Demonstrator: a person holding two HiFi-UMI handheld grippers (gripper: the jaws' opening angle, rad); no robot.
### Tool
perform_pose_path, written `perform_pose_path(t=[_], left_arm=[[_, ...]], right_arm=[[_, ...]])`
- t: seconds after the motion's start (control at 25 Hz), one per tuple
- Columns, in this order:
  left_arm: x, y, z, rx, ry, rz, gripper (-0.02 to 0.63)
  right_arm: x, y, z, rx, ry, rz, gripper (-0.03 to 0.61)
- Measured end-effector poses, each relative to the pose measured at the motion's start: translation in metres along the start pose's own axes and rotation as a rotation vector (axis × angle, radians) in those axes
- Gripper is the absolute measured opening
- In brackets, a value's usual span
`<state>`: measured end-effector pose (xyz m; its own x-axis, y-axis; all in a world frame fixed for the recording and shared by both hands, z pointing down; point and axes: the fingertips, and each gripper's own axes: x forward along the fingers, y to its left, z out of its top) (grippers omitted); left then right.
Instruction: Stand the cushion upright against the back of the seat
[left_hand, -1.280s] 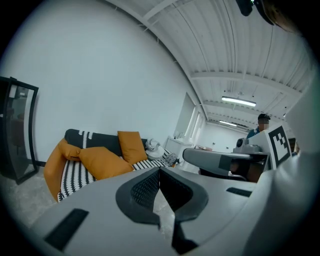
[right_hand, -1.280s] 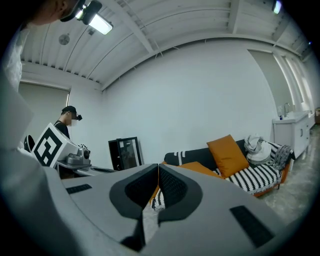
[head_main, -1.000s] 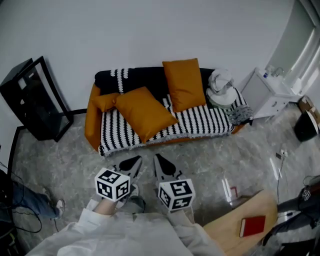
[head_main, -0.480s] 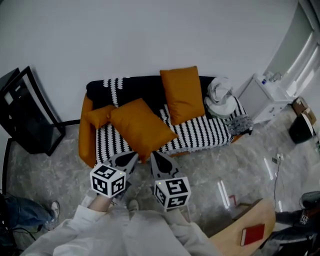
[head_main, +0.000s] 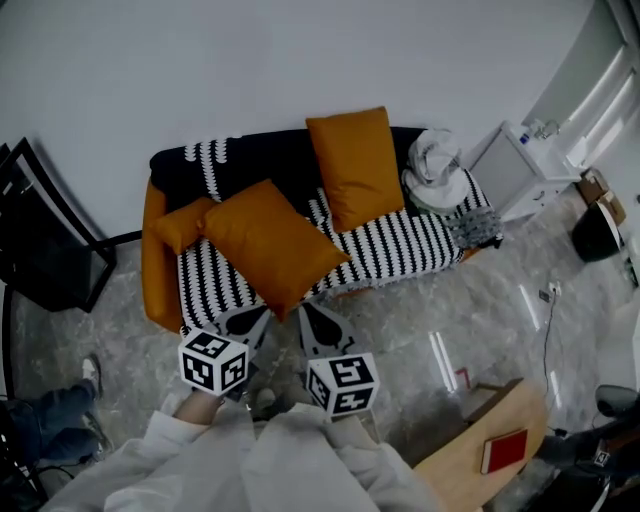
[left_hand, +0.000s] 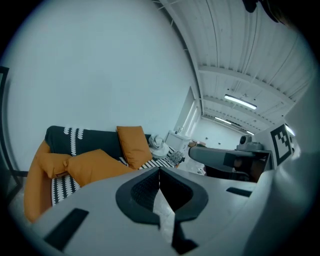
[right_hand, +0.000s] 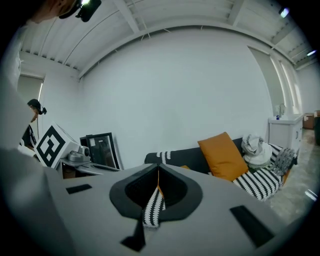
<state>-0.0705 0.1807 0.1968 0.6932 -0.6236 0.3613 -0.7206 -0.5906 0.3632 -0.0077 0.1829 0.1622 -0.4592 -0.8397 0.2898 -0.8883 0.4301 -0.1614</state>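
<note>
Three orange cushions are on the sofa (head_main: 160, 290). The one I am after is the big cushion (head_main: 272, 245), lying flat and skewed on the striped throw (head_main: 400, 245) with its near corner hanging just over the seat's front edge. Behind it the dark backrest (head_main: 250, 160) shows between a small cushion (head_main: 180, 222) tucked at the left arm and an upright cushion (head_main: 352, 165) leaning on the back. That stretch of backrest is the free one.

My left gripper (head_main: 255, 318) and right gripper (head_main: 315, 318) hang side by side over the floor (head_main: 430, 320), flanking that overhanging corner from above. Both have their jaws pressed together with nothing between them, and both gripper views show the sofa ahead, not touching.

Open marble runs along the whole front edge. Further out, a white bundle (head_main: 437, 165) fills the sofa's right end, a white cabinet (head_main: 520, 170) stands beyond it, and a black frame (head_main: 45, 255) stands off to the left.
</note>
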Motion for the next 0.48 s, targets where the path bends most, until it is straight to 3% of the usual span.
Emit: perform_pose_path(t=[0.16, 0.48], left_arm=[[0.015, 0.013, -0.004, -0.021, 0.02, 0.004, 0.006], [0.062, 0.04, 0.02, -0.058, 0.031, 0.038, 0.006]], right_arm=[[0.015, -0.012, -0.005, 0.008, 0.016, -0.003, 0.014], [0.055, -0.057, 0.01, -0.005, 0.063, 0.035, 0.014]])
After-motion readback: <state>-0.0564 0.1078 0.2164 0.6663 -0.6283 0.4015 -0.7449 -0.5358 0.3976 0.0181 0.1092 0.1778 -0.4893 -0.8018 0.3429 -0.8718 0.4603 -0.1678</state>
